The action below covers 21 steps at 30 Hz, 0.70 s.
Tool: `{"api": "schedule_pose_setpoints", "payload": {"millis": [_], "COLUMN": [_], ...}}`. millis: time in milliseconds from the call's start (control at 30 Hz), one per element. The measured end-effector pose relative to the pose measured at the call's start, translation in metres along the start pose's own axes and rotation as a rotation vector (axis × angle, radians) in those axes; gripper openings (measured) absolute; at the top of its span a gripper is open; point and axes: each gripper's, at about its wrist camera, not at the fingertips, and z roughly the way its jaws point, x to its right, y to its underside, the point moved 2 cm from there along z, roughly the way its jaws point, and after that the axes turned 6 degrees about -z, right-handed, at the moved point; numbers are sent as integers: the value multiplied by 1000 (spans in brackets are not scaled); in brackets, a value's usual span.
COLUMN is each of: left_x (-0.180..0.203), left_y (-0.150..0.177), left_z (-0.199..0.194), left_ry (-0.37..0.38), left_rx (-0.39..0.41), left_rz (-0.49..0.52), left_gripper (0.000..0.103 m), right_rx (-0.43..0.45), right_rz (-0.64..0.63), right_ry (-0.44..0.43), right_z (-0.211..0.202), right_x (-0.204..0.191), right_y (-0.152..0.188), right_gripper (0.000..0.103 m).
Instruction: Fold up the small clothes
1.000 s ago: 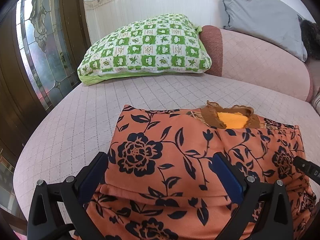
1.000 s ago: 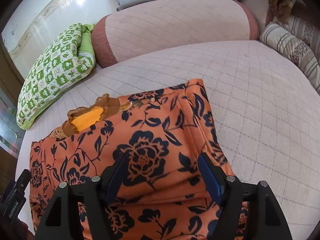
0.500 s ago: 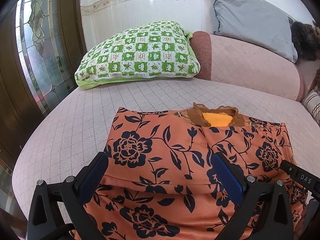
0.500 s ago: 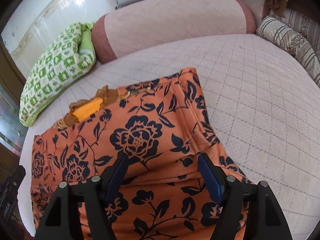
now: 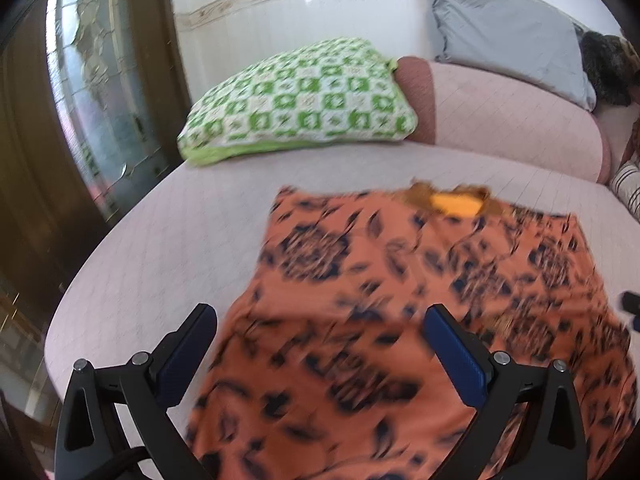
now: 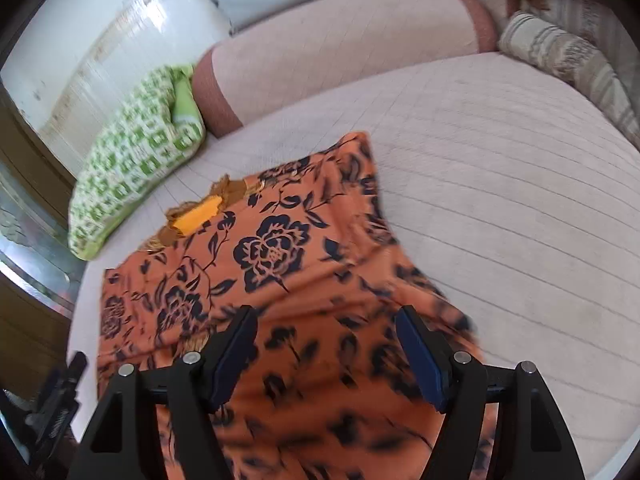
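An orange garment (image 5: 400, 300) with dark blue flowers lies spread on the pink quilted bed (image 5: 180, 240). Its brown neckline with a yellow label (image 5: 456, 204) points to the far side. My left gripper (image 5: 320, 332) is open and empty above the garment's near left part. My right gripper (image 6: 326, 340) is open and empty above the near right part of the same garment (image 6: 280, 264). The near part of the cloth is blurred in both views.
A green-and-white checked pillow (image 5: 296, 100) lies at the far left, also in the right wrist view (image 6: 132, 160). A pink bolster (image 6: 340, 64) and grey pillow (image 5: 508, 36) line the back. Striped cushions (image 6: 568, 52) sit at the right. A stained-glass door (image 5: 100, 92) stands left.
Both grippers have pulled back toward the near edge and risen, so more of the garment and bed shows. Both stayed open.
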Motion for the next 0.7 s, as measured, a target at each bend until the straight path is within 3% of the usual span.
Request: {"api": "schedule_pose_setpoints", "payload": {"millis": [300, 567, 700], "left_x": [-98, -139, -144], "left_y": [51, 105, 121], "left_z": [-20, -41, -45], "left_ry": [-26, 14, 39], "left_rx": [-123, -206, -249], "left_rz": [-165, -195, -193], "left_gripper": [103, 103, 90], "right_rx": [-86, -223, -283], "right_rz": [110, 112, 131], "right_ry": [-94, -132, -150], "right_z": [-57, -80, -73], "right_x": [68, 91, 90], "right_y": [57, 113, 132], "right_gripper": [76, 76, 76]}}
